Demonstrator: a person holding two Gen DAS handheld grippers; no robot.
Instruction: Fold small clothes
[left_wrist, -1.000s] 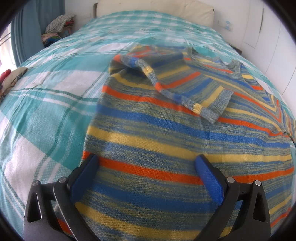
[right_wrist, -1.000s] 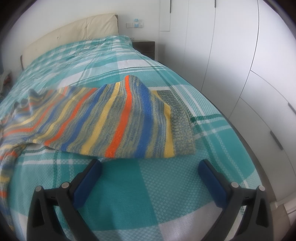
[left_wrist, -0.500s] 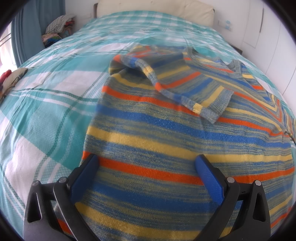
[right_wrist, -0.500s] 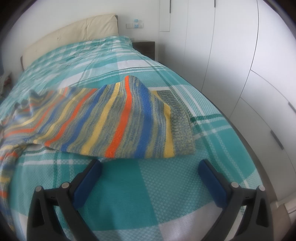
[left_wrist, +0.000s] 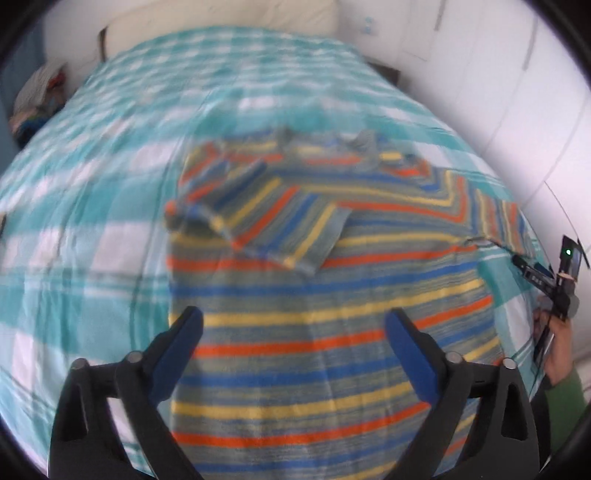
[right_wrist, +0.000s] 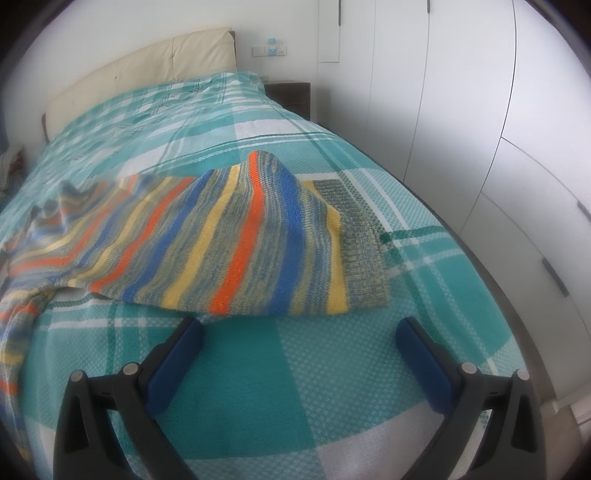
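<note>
A striped knit sweater (left_wrist: 314, 295) in blue, orange and yellow lies spread on the bed. Its left sleeve (left_wrist: 266, 218) is folded across the chest. My left gripper (left_wrist: 293, 328) hovers open above the sweater's lower body, nothing between its fingers. The other sleeve (right_wrist: 236, 236) stretches out to the side, its grey ribbed cuff (right_wrist: 358, 236) lying towards the bed's right edge. My right gripper (right_wrist: 299, 341) stands open just short of that sleeve's near edge, over bare bedspread. The right gripper (left_wrist: 532, 273) also shows at the far right of the left wrist view, with a hand behind it.
A teal and white checked bedspread (right_wrist: 295, 387) covers the bed. A cream headboard (right_wrist: 147, 70) stands at the far end. White wardrobe doors (right_wrist: 480, 110) run close along the right side, with a dark nightstand (right_wrist: 291, 94) beside them. A pile of clothes (left_wrist: 33, 99) sits far left.
The left gripper has pulled back and swung right, blurring its view; more of the sweater and the right gripper now show. The right gripper has barely moved. Both stay open.
</note>
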